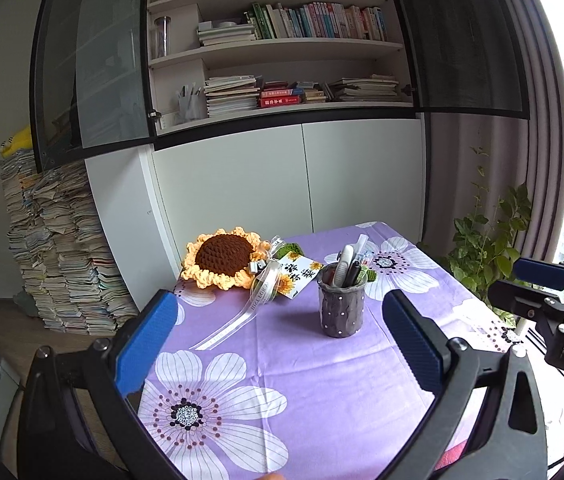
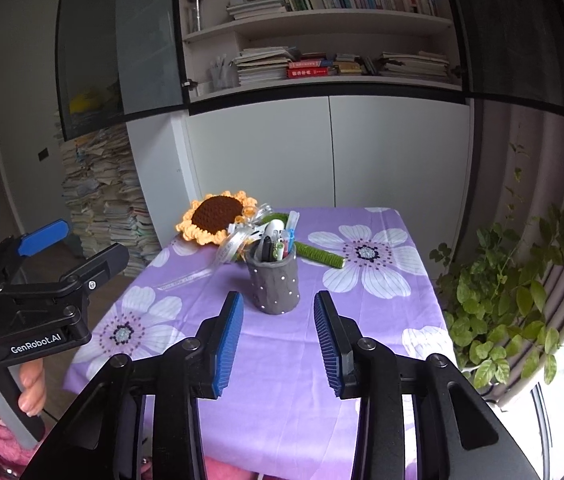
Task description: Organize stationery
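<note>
Pen holder (image 2: 273,285), 1 grey cup w/ several pens; we read "GenRobot.AI" on left gripper (image 2: 77,248). Both grippers' jaws apart, right gripper (image 2: 277,340) too, nothing held.

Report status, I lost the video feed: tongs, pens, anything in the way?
Left tongs open, empty. Right tongs open, empty. Pens standing in grey cup. Cloth in front of cup bare.

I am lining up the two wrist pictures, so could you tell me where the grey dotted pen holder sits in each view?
Left wrist view: the pen holder stands right of centre on the purple cloth, beyond the open left gripper.
Right wrist view: it stands at centre, just beyond the open, empty right gripper.
Shared landmark: the crochet sunflower lies behind it, to its left.
</note>
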